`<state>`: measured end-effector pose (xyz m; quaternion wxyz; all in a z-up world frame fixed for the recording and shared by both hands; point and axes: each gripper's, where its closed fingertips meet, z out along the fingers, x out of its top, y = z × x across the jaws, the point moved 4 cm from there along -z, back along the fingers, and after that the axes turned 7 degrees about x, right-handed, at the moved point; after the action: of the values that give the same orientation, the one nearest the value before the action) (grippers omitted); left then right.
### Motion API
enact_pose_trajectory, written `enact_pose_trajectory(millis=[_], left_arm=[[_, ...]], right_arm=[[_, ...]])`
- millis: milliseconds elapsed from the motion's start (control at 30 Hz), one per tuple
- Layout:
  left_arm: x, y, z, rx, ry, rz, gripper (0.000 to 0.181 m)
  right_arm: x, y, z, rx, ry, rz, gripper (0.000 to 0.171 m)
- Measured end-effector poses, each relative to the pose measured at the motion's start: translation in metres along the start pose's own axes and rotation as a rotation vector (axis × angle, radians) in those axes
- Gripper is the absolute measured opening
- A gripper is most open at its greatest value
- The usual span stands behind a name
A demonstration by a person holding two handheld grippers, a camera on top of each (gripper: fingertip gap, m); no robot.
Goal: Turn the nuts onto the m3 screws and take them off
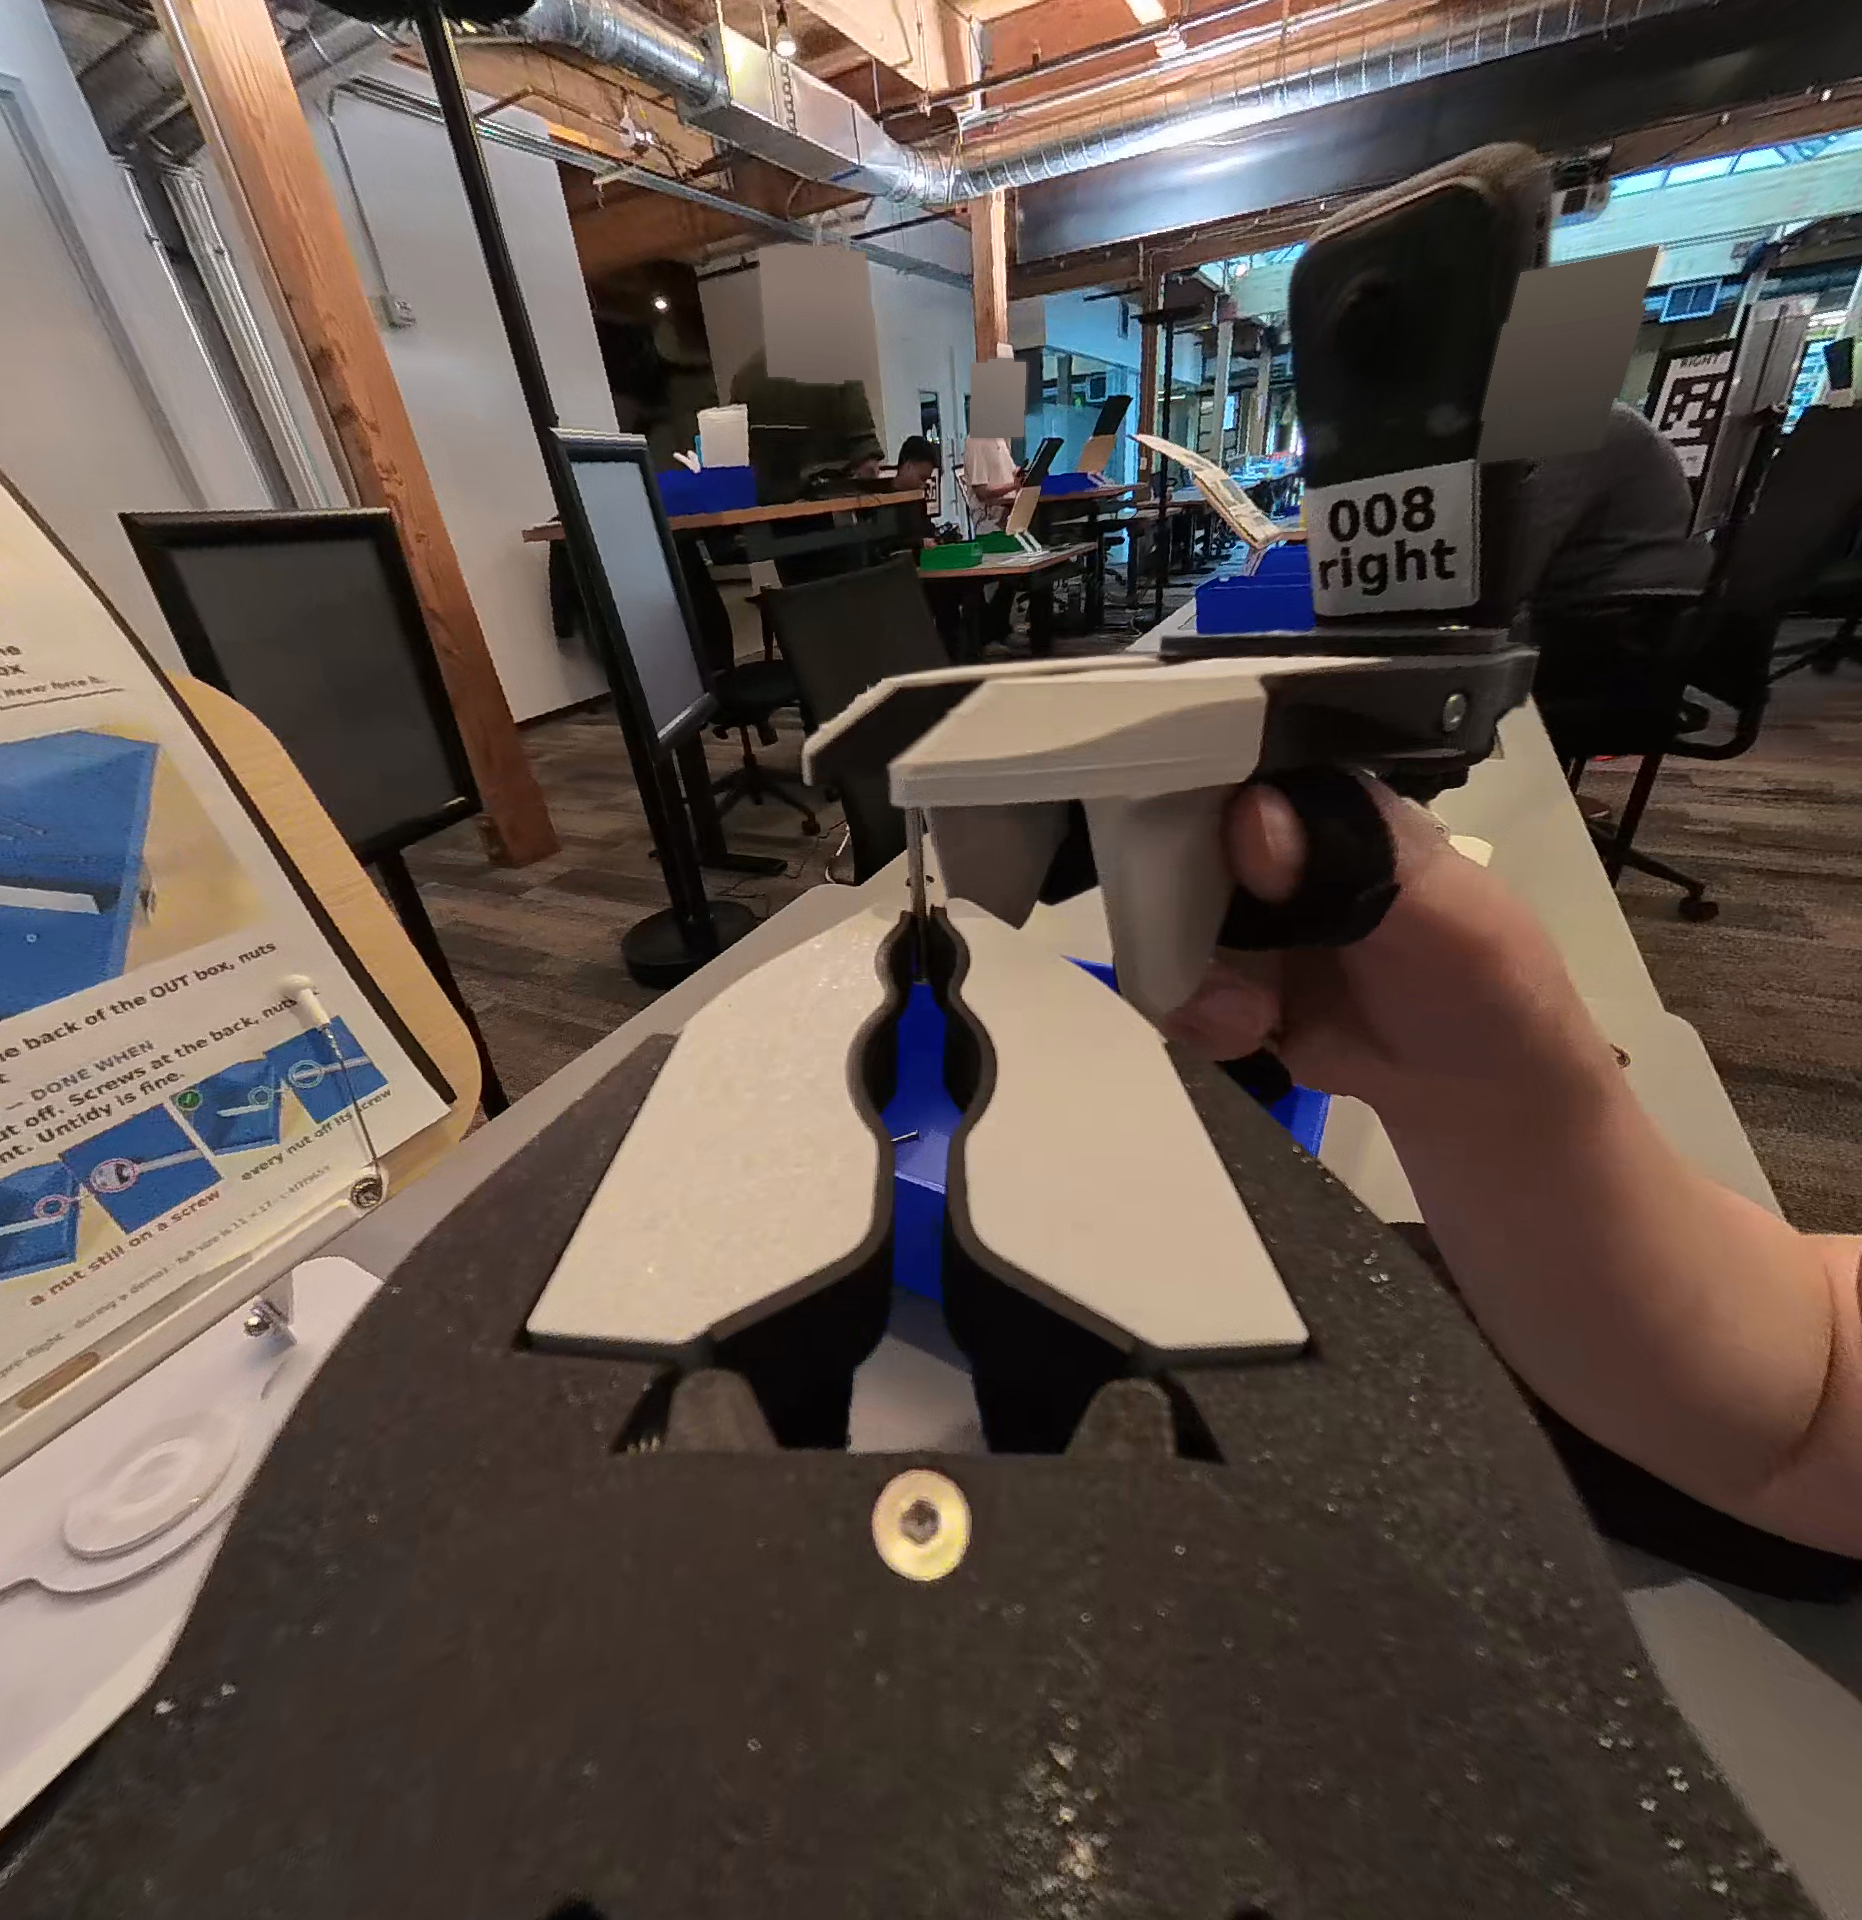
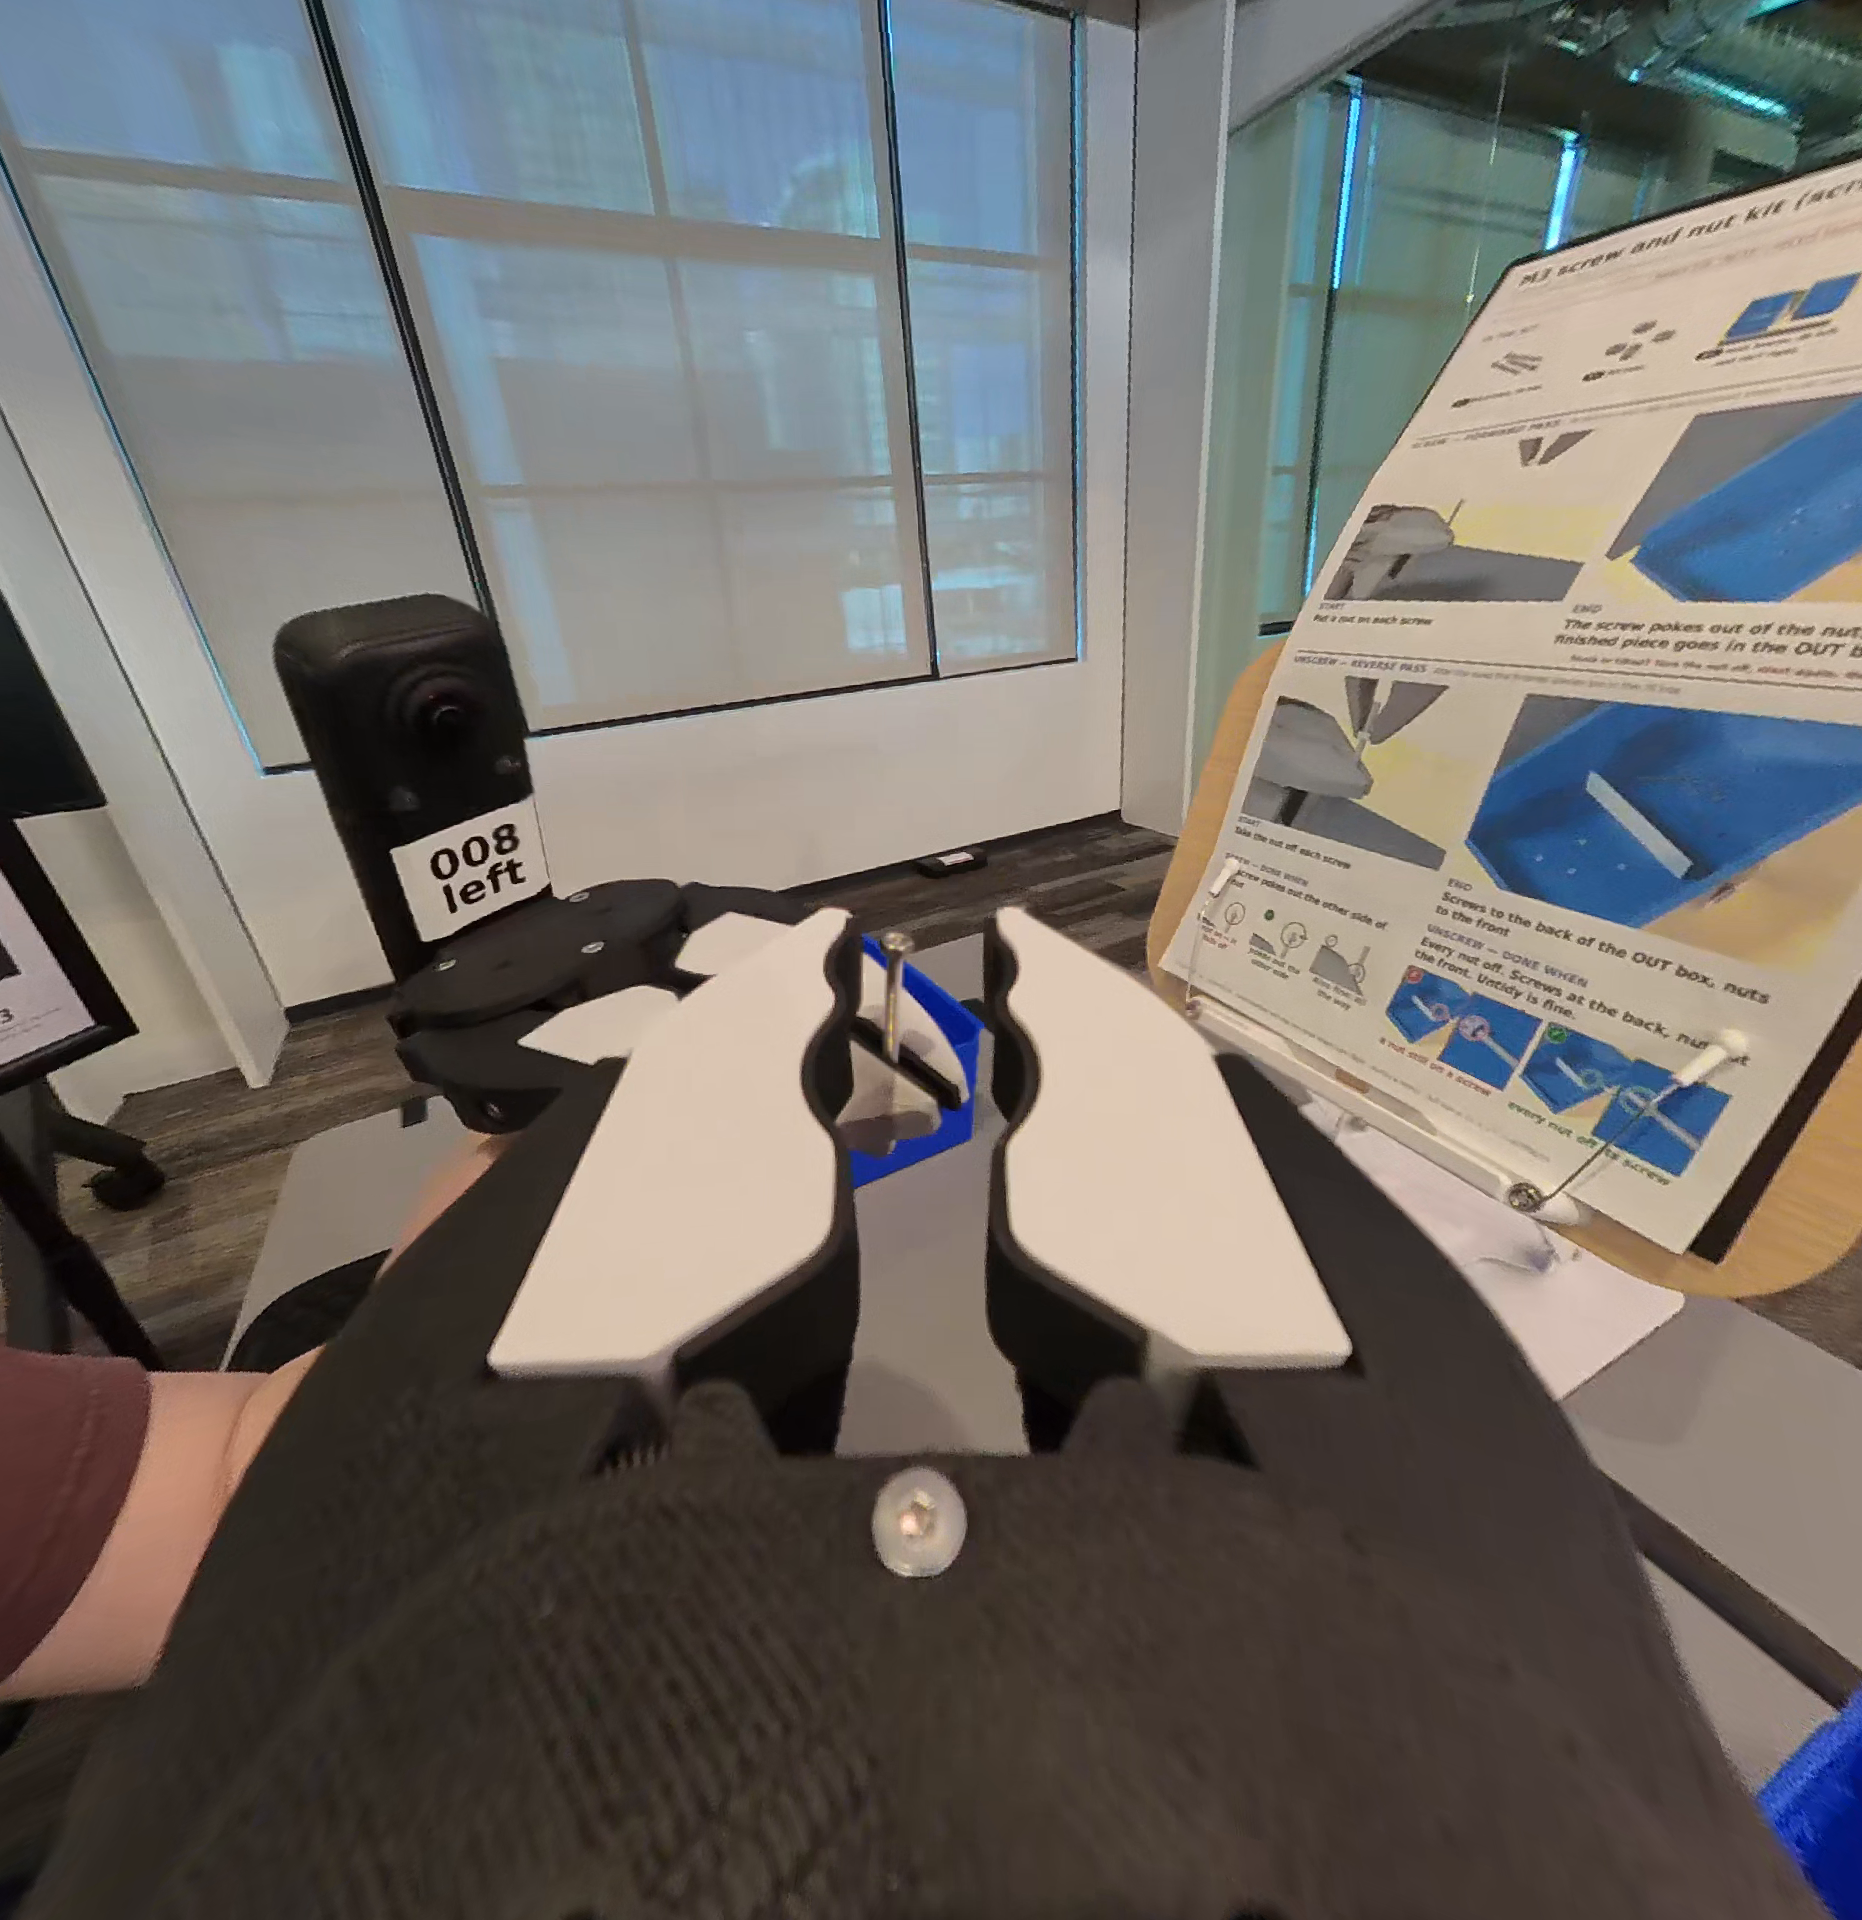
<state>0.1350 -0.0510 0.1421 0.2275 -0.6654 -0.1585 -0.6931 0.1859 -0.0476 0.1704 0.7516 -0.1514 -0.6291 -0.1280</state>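
My left gripper [image 1: 922,940] is shut on the lower part of a thin m3 screw [image 1: 914,873], which stands upright out of its tips. In the right wrist view the same screw [image 2: 893,997] shows a wider cap at its top; I cannot tell whether that is its head or a nut. My right gripper [image 2: 919,935] is open, with its tips on either side of the screw's top and a gap on both sides. In the left wrist view the right gripper [image 1: 896,753] lies sideways just over the screw. A blue box [image 1: 922,1153] sits below the grippers.
An instruction board [image 2: 1529,727] leans on a wooden stand on the grey table [image 2: 1685,1403]; it also shows in the left wrist view [image 1: 127,1039]. A second blue box's corner [image 2: 1841,1766] is at the lower right. Framed signs on stands [image 1: 314,675] and office chairs stand beyond. Less than 4 cm separates the two grippers' tips.
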Motion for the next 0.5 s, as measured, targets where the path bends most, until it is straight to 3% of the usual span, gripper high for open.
enact_pose_trajectory(millis=[200, 500], left_arm=[[0.0000, -0.0014, -0.0005, 0.011, -0.003, 0.003, 0.003], [-0.0004, -0.0007, 0.0000, 0.010, -0.005, 0.006, 0.003]], right_arm=[[0.0012, -0.0019, -0.0028, 0.063, 0.011, 0.050, 0.006], [0.0007, 0.0020, -0.0043, 0.119, 0.025, 0.106, 0.008]])
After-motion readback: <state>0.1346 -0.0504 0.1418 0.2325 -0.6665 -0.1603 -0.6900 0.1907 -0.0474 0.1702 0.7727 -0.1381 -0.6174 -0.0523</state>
